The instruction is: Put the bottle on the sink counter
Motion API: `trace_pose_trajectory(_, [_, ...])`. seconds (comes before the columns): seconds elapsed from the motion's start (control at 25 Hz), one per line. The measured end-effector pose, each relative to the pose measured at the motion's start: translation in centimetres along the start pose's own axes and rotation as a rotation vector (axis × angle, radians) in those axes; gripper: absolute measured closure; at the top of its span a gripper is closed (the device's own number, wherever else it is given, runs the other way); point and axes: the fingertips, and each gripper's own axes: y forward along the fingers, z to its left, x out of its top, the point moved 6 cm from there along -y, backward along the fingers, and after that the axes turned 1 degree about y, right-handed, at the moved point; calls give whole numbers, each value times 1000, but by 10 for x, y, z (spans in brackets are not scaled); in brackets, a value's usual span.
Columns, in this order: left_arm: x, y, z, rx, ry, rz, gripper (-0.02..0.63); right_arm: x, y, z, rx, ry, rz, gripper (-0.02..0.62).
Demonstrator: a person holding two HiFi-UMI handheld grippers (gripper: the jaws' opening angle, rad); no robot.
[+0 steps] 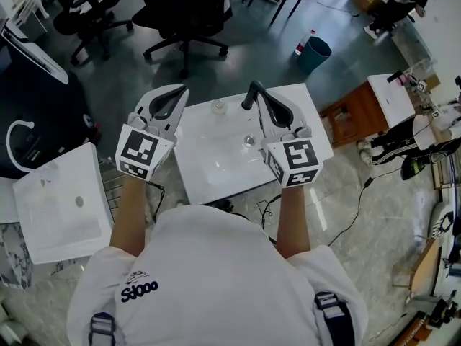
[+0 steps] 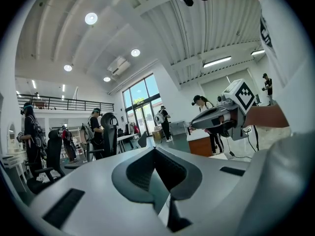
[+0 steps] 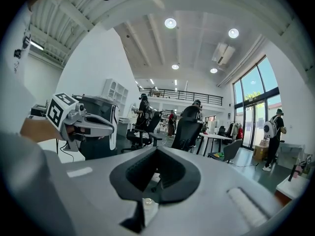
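A small clear bottle (image 1: 218, 107) stands upright on the back edge of the white sink counter (image 1: 209, 168), between my two grippers. My left gripper (image 1: 180, 92) hovers just left of it with its jaws together and nothing in them. My right gripper (image 1: 250, 96) hovers just right of the bottle, also shut and empty. In the left gripper view the jaws (image 2: 155, 149) meet at a point and the other gripper (image 2: 216, 117) shows to the right. The right gripper view shows its own closed jaws (image 3: 157, 150) and the left gripper (image 3: 93, 124) beside them.
The basin's drain (image 1: 249, 140) lies below the right gripper. A second white sink unit (image 1: 61, 204) stands to the left and a wooden cabinet (image 1: 353, 117) to the right. Office chairs (image 1: 184, 13) and a teal bin (image 1: 315, 52) stand behind. Cables trail over the floor.
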Motion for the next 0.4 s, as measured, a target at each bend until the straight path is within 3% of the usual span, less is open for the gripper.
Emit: trace_pose_trajectory(0.4, [-7, -2, -2, -14, -11, 15, 604, -4, 0, 4, 12, -9, 6, 586])
